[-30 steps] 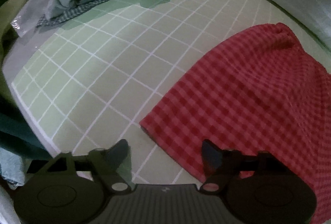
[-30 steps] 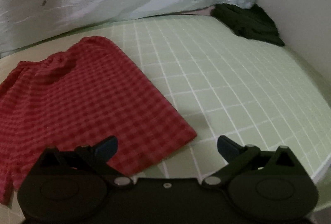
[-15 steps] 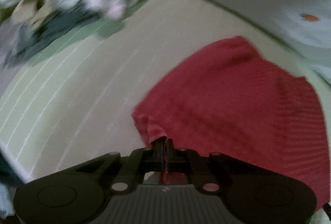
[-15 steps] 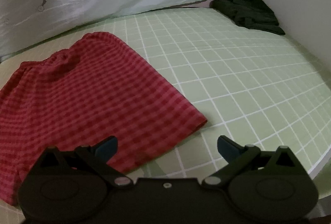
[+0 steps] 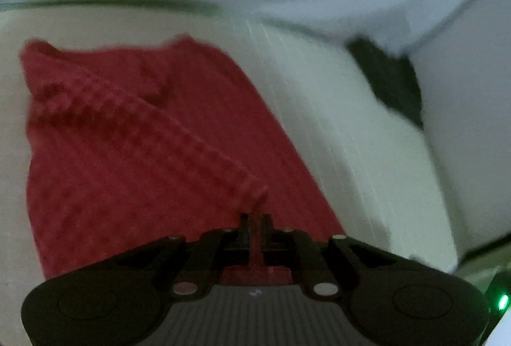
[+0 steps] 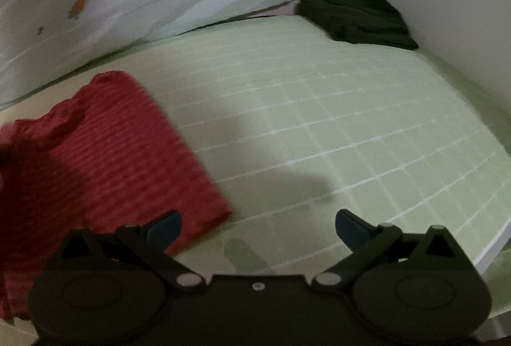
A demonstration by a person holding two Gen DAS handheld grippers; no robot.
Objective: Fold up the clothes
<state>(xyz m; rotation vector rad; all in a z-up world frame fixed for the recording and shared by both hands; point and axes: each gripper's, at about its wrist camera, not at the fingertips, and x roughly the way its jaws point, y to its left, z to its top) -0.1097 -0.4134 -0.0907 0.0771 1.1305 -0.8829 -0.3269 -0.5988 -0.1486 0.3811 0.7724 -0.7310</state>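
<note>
On the green grid mat [image 6: 319, 109], the left gripper [image 5: 254, 226] pinches the red checked garment [image 5: 127, 154] — right gripper [image 6: 258, 223] spread, empty.

left gripper [image 5: 254, 223] pinched closed, right gripper [image 6: 258, 226] spread

right tongs [image 6: 257, 226] gape wide above the green grid mat [image 6: 335, 122], red checked cloth [image 6: 121, 160] at left.

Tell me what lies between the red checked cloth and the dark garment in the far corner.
Only bare green grid mat between red checked cloth and dark garment, seen in the right wrist view.
</note>
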